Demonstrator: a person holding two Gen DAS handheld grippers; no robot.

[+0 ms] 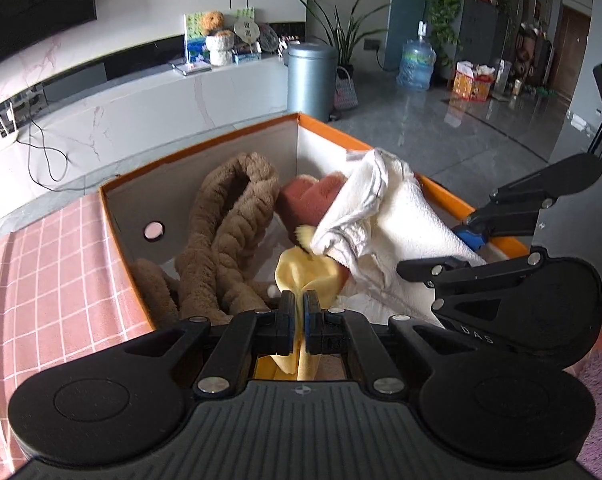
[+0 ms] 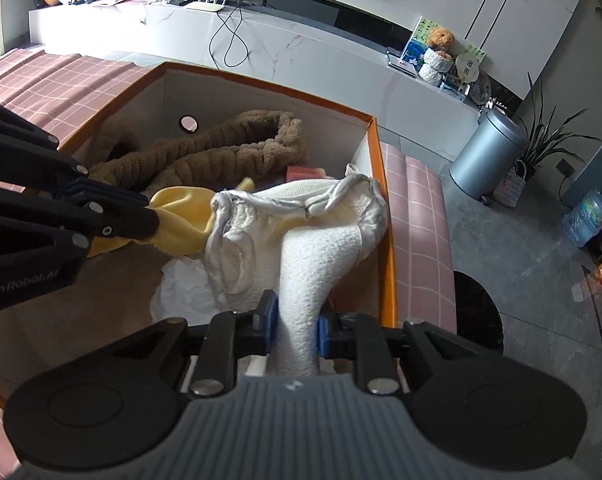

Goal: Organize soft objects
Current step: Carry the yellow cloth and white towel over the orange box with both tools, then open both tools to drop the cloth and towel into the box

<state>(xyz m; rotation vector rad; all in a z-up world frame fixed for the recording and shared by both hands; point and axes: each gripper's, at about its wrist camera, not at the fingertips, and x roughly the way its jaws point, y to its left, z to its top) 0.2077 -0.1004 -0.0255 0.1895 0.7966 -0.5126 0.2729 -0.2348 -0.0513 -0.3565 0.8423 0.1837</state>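
Orange-rimmed box (image 2: 387,240) on pink checked cloth (image 1: 41,264), half filled with soft things, both cloths lowered over it.

Left gripper (image 1: 299,322) clamped on yellow cloth (image 1: 301,276), right gripper (image 2: 295,322) clamped on white towel (image 2: 301,248), both pieces hanging inside the box walls, not yet released. Already inside: brown plush rope (image 1: 225,220) along the far wall, reddish plush piece (image 1: 301,200) partly buried beneath the towel. Judged well along, with release of both cloths left to do. Bare floor showing at the near end of the box; right wall just beside the towel, little slack there, open room above the rim for withdrawal.
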